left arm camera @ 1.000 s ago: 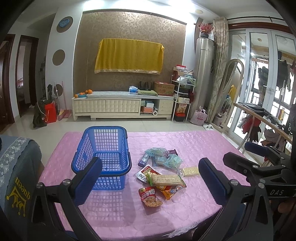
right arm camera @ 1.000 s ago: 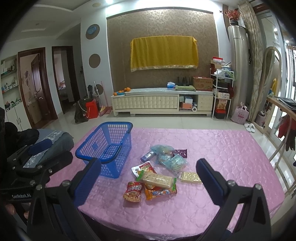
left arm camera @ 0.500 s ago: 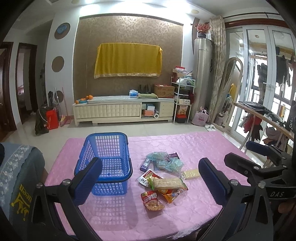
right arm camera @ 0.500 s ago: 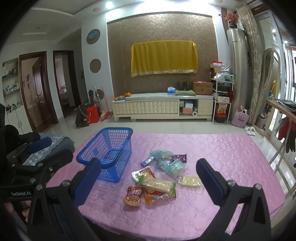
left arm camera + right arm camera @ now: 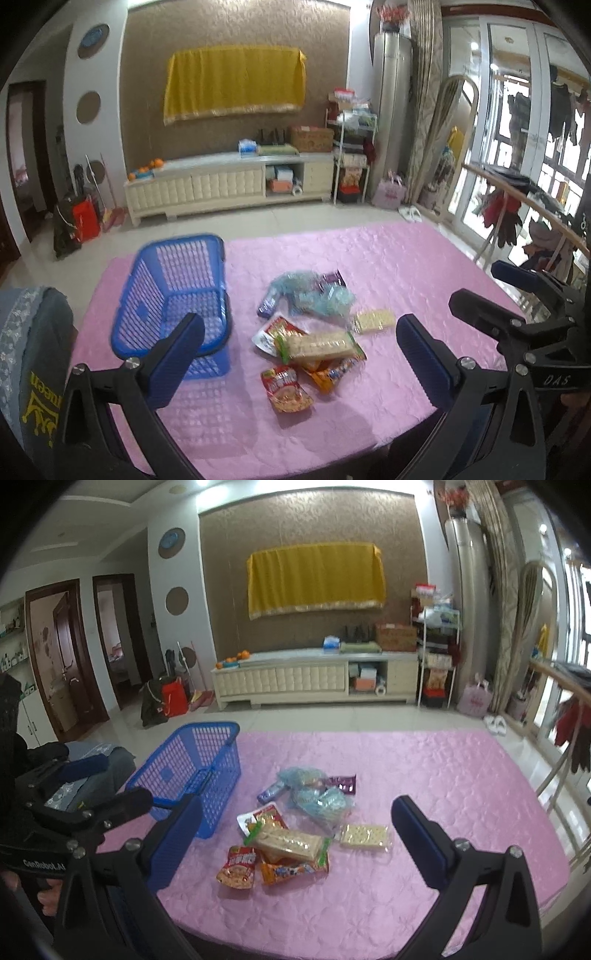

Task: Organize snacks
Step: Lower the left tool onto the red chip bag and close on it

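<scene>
A blue mesh basket [image 5: 177, 291] [image 5: 195, 768] stands on the left of the pink table, with nothing visible inside. Right of it lies a pile of snack packets: a long cracker pack [image 5: 319, 343] [image 5: 288, 843], a red packet [image 5: 286, 387] [image 5: 238, 866], an orange packet [image 5: 291, 871], pale blue bags [image 5: 314, 295] [image 5: 317, 797], a small biscuit pack [image 5: 373, 319] [image 5: 364, 836] and a purple wrapper [image 5: 343, 782]. My left gripper [image 5: 299, 360] hangs open above the near edge, in front of the pile. My right gripper [image 5: 295, 840] is open too, holding nothing.
The pink quilted table cover [image 5: 424, 768] has bare room on the right and far side. A grey chair back [image 5: 33, 350] stands at the left edge. A wooden rail with hanging clothes [image 5: 517, 206] runs along the right. A TV cabinet [image 5: 314, 679] lines the far wall.
Both cameras have drifted and tilted a little, so the table and snacks sit slightly differently in view. Nothing on the table has moved and both grippers stay open.
</scene>
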Demonstrator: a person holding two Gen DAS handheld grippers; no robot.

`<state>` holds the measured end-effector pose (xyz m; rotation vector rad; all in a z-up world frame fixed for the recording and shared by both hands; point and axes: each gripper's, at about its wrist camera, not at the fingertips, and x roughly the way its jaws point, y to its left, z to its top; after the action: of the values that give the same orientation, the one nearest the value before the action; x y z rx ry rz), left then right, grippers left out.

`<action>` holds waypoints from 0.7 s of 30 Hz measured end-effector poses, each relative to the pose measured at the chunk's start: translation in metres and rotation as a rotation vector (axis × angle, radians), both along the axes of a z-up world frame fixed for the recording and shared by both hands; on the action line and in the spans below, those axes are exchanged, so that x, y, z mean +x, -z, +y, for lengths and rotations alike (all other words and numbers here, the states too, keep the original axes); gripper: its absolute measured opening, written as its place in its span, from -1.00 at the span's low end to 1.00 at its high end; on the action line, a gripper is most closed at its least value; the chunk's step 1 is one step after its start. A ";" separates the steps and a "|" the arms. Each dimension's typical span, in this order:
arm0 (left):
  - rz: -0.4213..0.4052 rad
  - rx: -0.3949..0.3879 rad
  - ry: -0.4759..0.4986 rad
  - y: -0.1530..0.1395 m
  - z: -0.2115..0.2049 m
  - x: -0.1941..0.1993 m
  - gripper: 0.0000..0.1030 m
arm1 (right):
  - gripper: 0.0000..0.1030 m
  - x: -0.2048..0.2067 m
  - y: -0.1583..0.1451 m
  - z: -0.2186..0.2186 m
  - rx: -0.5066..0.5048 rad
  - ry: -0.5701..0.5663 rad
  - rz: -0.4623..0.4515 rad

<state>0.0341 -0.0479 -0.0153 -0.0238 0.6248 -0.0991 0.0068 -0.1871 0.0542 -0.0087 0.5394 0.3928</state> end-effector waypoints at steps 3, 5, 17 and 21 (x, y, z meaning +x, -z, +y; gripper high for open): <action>0.052 0.004 0.007 0.015 -0.005 0.012 1.00 | 1.00 0.012 0.013 -0.004 -0.026 0.003 0.035; 0.093 0.011 0.023 0.026 -0.008 0.019 1.00 | 1.00 0.020 0.026 -0.006 -0.052 0.026 0.070; 0.329 0.014 0.015 0.100 -0.006 0.060 1.00 | 1.00 0.056 0.097 -0.011 -0.097 0.048 0.295; 0.396 0.010 0.002 0.125 -0.006 0.071 1.00 | 1.00 0.068 0.117 -0.007 -0.112 0.034 0.357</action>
<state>0.1048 -0.0535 -0.1400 -0.0332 1.0214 -0.0939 0.0746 -0.1938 -0.0633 -0.0373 0.9120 0.3317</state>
